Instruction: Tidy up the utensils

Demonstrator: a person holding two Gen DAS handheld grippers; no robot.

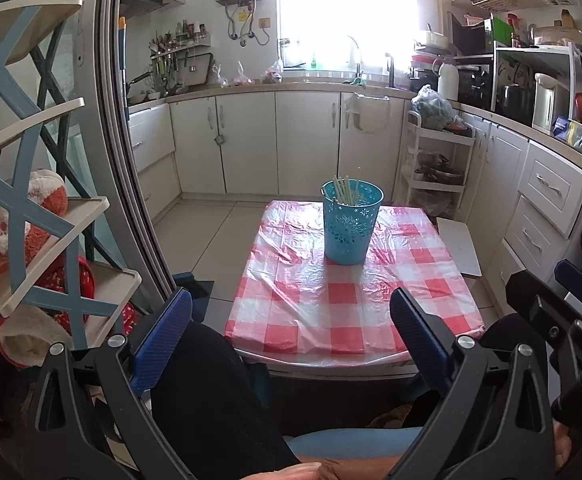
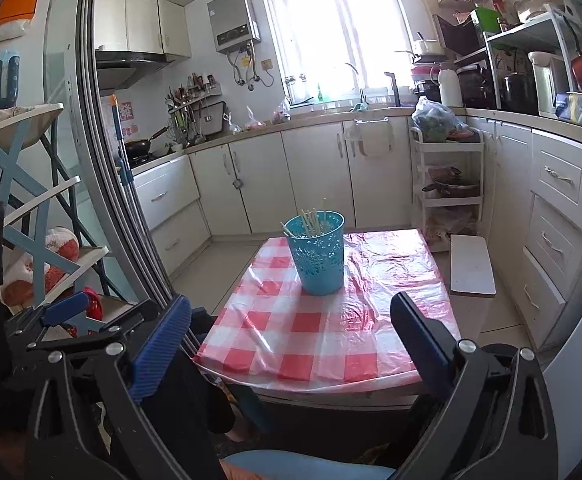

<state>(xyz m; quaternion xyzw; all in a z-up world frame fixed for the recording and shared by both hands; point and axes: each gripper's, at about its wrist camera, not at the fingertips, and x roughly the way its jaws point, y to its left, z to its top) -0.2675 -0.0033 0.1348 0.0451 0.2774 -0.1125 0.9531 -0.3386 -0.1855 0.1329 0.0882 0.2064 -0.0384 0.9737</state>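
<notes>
A teal perforated cup [image 1: 351, 224] stands upright on the far half of a small table with a red-and-white checked cover [image 1: 351, 300]. Several pale green chopsticks [image 1: 345, 192] stand inside it. The cup also shows in the right wrist view [image 2: 318, 256], with the chopsticks [image 2: 311, 222] in it. My left gripper [image 1: 291, 320] is open and empty, held back from the table's near edge. My right gripper [image 2: 291, 320] is open and empty too, also short of the table [image 2: 331, 340]. The right gripper's side shows at the right edge of the left wrist view [image 1: 563, 304].
A sliding glass door frame [image 1: 131, 160] runs down the left. A blue-and-cream shelf rack [image 1: 31, 220] with plush items stands beyond it. A white board [image 2: 471, 266] lies right of the table. A white trolley [image 2: 447, 184] and kitchen cabinets [image 1: 275, 144] line the back and right.
</notes>
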